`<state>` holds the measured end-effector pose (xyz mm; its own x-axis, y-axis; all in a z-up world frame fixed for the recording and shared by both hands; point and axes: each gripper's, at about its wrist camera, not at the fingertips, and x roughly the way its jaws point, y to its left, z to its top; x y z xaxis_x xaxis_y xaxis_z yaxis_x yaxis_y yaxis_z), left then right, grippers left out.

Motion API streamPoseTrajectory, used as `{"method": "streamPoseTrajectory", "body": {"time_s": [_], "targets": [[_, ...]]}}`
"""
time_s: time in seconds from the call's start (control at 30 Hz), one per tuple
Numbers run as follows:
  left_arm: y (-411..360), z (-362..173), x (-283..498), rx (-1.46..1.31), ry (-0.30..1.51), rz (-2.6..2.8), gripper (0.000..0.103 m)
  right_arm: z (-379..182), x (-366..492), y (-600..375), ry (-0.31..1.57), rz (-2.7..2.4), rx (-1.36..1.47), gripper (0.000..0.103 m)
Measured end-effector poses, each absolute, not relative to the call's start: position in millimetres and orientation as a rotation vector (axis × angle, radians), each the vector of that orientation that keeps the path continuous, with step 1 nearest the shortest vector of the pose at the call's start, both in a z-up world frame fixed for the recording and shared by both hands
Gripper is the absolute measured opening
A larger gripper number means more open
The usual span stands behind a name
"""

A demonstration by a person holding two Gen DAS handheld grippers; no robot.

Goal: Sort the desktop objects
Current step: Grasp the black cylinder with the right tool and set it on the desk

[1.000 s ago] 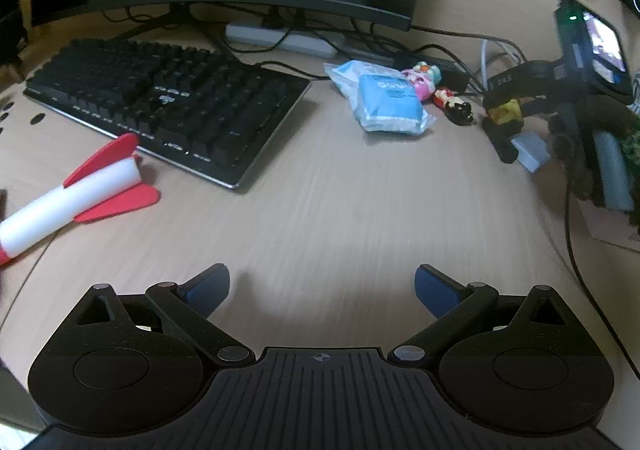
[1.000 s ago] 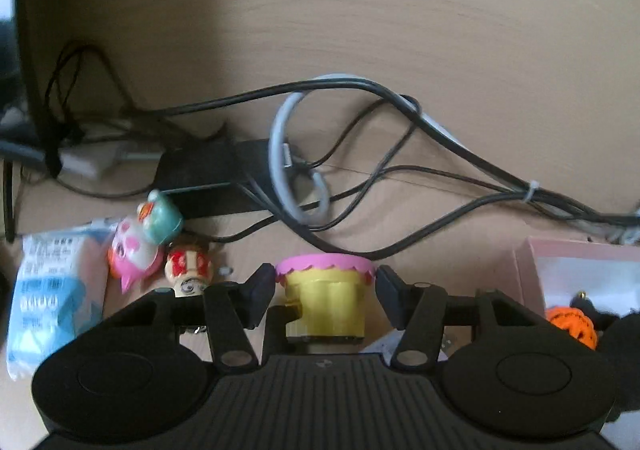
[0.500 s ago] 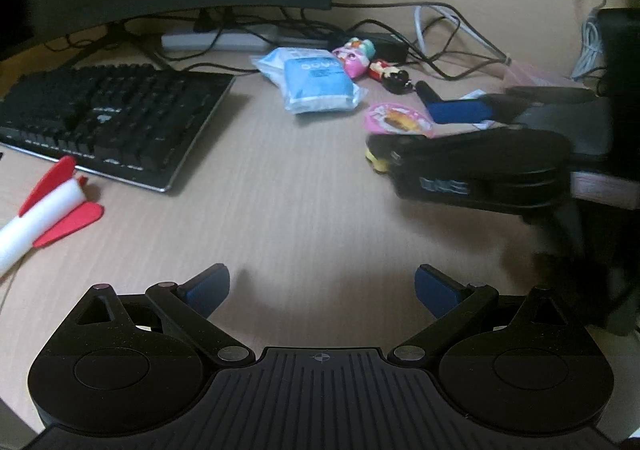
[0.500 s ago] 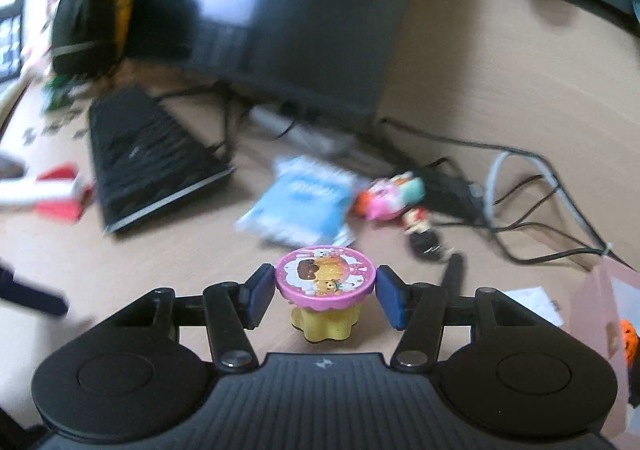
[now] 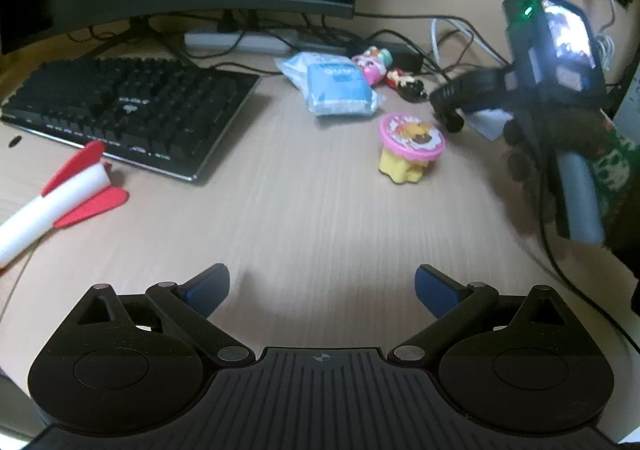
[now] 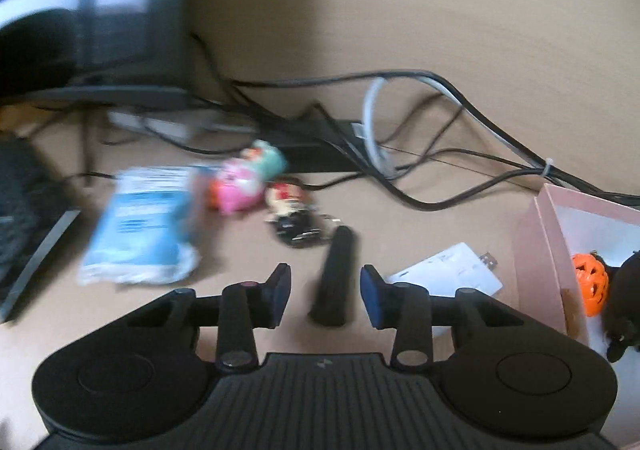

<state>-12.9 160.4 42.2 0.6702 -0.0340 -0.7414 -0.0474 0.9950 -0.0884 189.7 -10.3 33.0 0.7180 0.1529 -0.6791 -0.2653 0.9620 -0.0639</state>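
L→R on desk: red-white rocket toy, keyboard, blue packet, pink-lidded yellow toy standing free mid-desk. Left gripper hovers w/ fingers wide apart, empty. Right gripper jaws closing, narrow gap, black stick btwn pads, not touched. Pink box far right.

Two fisheye wrist cameras look steeply down along their fingers at a desk, low and close. Both show the far blue packet and cables.
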Motion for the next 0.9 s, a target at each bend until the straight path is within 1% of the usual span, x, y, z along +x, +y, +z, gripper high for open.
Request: {"method": "streamPoseTrajectory", "body": {"time_s": [0.07, 0.17, 0.4, 0.63, 0.67, 0.7, 0.73, 0.77, 0.8, 0.9], "targets": [[160.8, 42.5, -12.3, -0.11, 0.833, 0.025, 0.101, 29.4, 187.9, -10.9, 0.759, 0.226, -0.164, 0.019], [159.6, 41.3, -9.7, -0.121, 0.835, 0.044, 0.101, 35.8, 166.7, -21.4, 0.772, 0.275, -0.151, 0.019], [133.0, 44.3, 2.7, -0.102, 0.829, 0.024, 0.101, 56.1, 75.4, -68.6, 0.775, 0.416, -0.184, 0.019], [89.7, 50.2, 10.7, -0.047, 0.819, -0.035, 0.101, 55.5, 11.3, -116.6, 0.747, 0.448, -0.36, 0.02], [84.7, 50.7, 11.0, -0.042, 0.817, -0.044, 0.101, 53.9, 9.4, -120.7, 0.738, 0.427, -0.382, 0.023], [79.1, 51.3, 10.9, -0.037, 0.816, -0.055, 0.101, 51.2, 7.4, -126.0, 0.735, 0.398, -0.409, 0.03], [74.3, 51.6, 10.9, -0.033, 0.815, -0.062, 0.101, 49.2, 5.2, -132.0, 0.722, 0.368, -0.426, 0.033], [69.8, 51.9, 10.7, -0.027, 0.814, -0.069, 0.101, 48.1, 3.7, -136.7, 0.707, 0.335, -0.441, 0.042], [64.6, 52.1, 10.7, -0.021, 0.813, -0.075, 0.101, 46.1, 4.5, -141.1, 0.697, 0.298, -0.464, 0.049], [53.5, 52.3, 10.8, -0.011, 0.813, -0.09, 0.101, 43.2, 7.2, -156.8, 0.68, 0.185, -0.472, 0.053]]}}
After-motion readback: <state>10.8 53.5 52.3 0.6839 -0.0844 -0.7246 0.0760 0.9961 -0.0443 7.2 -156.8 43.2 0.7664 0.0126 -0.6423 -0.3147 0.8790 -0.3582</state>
